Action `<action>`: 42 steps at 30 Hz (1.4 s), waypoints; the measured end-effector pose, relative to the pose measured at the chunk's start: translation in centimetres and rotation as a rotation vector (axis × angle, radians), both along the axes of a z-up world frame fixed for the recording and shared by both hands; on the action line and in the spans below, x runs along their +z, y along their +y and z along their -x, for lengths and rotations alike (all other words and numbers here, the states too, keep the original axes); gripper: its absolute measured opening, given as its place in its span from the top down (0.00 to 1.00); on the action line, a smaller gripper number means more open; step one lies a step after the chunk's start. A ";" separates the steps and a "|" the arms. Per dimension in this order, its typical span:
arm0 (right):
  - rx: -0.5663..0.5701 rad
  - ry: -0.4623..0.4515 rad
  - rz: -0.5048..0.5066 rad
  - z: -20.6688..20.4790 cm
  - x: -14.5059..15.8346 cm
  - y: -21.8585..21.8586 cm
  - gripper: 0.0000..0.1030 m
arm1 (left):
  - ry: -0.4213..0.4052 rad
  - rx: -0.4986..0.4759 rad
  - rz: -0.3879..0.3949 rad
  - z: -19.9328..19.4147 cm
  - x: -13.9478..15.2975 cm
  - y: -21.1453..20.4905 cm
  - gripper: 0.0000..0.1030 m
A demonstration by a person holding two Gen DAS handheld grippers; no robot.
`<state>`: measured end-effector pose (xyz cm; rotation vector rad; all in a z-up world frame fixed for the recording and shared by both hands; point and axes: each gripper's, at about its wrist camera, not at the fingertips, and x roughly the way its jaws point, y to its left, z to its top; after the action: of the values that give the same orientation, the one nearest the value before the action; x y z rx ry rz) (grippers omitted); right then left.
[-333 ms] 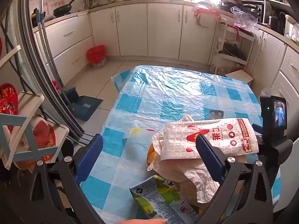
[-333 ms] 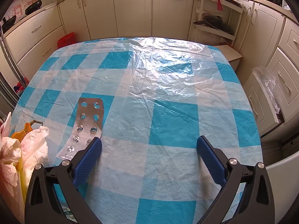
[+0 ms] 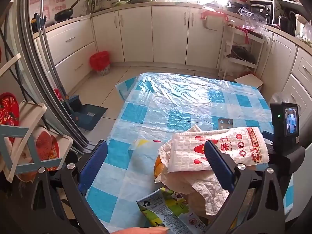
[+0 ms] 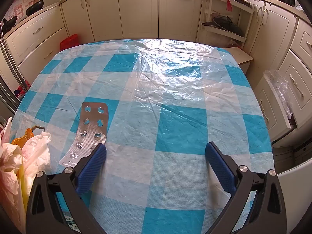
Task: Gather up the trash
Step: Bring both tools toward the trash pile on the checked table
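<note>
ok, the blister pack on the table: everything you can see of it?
The blister pack is a silvery foil strip with two rows of pockets, most looking punched out. It lies flat on the blue-checked plastic tablecloth, its long axis running away from the camera. Its near end passes behind one finger of the open right hand-held gripper; contact is unclear. Nothing holds it.

Left gripper point(image 3: 156, 159), right gripper point(image 4: 156, 155): black frames; blue ribbed pads; silver screws

Trash at the table's near-left edge

A silver foil blister pack point(image 4: 91, 132) lies on the blue-and-white checked plastic tablecloth point(image 4: 175, 101), right of a heap of white paper wrappers point(image 3: 214, 152); a green printed carton point(image 3: 165, 208) lies before the heap.
</note>
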<state>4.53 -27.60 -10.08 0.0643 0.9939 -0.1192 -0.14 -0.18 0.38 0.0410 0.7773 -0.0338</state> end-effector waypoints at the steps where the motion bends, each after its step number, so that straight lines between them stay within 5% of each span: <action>1: 0.000 0.000 0.000 0.0 0.0 0.0 0.06 | -0.012 -0.004 0.008 0.3 0.4 0.1 0.08; 15: 0.000 0.000 0.000 0.0 0.0 0.0 0.06 | -0.058 0.073 0.160 4.1 4.3 6.4 0.08; 23: 0.000 0.000 0.000 0.0 0.0 0.0 0.06 | 0.032 0.024 -0.028 4.6 2.9 4.5 0.08; 38: 0.027 0.050 -0.047 0.2 0.7 -2.0 0.06 | 0.018 -0.036 -0.096 6.8 3.5 0.6 0.08; 42: -0.063 -0.070 0.000 3.1 5.2 -5.3 0.06 | -0.009 -0.057 -0.095 8.1 4.9 -0.2 0.08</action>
<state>1.39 -32.86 -4.83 0.0993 0.9227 -0.1733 -8.26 -0.39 5.28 0.1537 0.7688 -0.0507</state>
